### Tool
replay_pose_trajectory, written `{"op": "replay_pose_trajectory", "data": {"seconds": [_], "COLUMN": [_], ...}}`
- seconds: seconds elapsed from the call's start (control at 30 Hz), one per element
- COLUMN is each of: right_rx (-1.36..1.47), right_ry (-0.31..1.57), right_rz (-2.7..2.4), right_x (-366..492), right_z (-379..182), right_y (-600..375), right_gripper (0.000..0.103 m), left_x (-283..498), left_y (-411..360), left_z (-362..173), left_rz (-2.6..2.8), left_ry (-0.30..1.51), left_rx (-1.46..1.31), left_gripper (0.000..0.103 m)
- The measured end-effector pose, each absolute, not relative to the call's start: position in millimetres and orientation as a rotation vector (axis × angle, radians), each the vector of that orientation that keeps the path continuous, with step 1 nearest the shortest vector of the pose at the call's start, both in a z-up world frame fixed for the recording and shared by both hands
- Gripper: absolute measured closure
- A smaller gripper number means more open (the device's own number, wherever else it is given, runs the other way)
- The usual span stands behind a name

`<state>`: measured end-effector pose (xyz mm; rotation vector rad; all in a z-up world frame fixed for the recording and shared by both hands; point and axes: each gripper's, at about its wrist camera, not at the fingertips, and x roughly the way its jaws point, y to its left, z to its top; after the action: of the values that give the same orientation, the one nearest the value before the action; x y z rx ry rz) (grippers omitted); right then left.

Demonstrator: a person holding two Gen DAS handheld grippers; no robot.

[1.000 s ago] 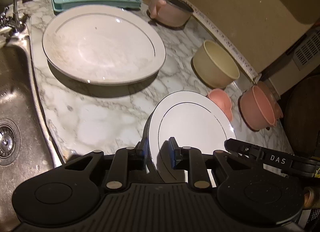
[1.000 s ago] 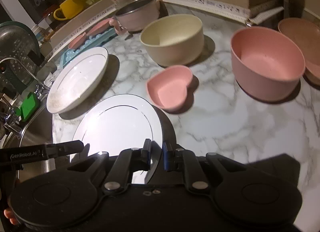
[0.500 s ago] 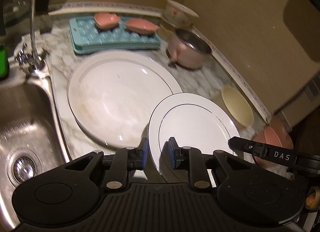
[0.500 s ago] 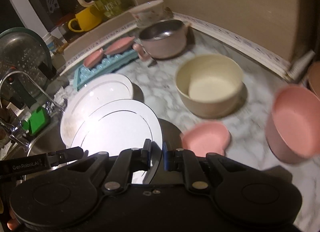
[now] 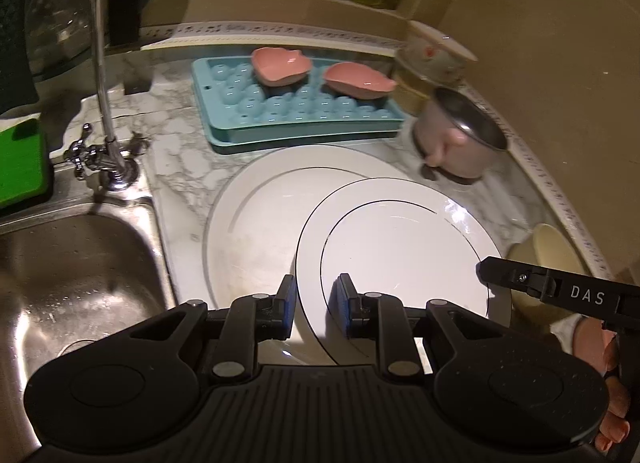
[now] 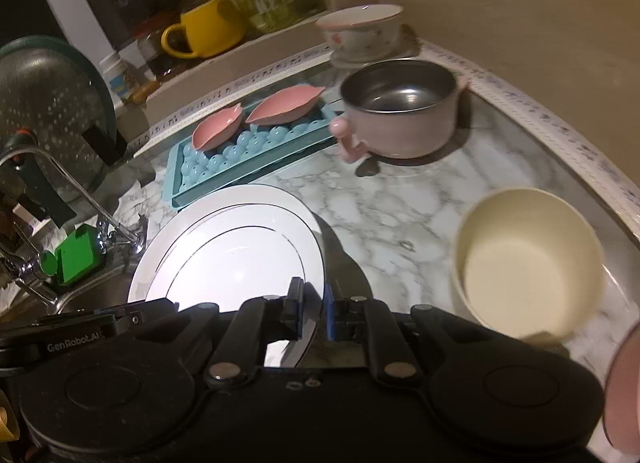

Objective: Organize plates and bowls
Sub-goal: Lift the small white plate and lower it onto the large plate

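Left gripper (image 5: 313, 296) and right gripper (image 6: 311, 309) jaws each clamp the small plate's (image 5: 400, 247) rim, held over large plate (image 5: 256, 231), frame center, on marble table (image 6: 400, 203).

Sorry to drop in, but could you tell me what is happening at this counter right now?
A person is stacking dishes with two handheld grippers. The left gripper and the right gripper each clamp an edge of the small white plate, holding it just over the large white plate beside the sink. It does not look set down yet. The cream bowl and the pink-handled pot wait on the marble counter.
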<state>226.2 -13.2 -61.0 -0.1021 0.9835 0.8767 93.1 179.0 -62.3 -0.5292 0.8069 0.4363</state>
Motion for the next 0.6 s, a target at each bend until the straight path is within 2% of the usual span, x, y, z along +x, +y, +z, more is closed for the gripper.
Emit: {"op": "replay_pose_trajectory", "data": {"seconds": [0.6], "right_rx": [-0.149], "right_ry": [1.03], "right_rz": [0.942], "right_x": [244.7], "right_z": [-87.3], "right_y": [24.9], "right_gripper": [0.092], "left_x": [105.4], "left_y": [197.8], "left_z": [-76.5], "left_rz": [0.511], "left_ry": [0.846], "left_rx": [-0.508], "left_gripper": [0.083]}}
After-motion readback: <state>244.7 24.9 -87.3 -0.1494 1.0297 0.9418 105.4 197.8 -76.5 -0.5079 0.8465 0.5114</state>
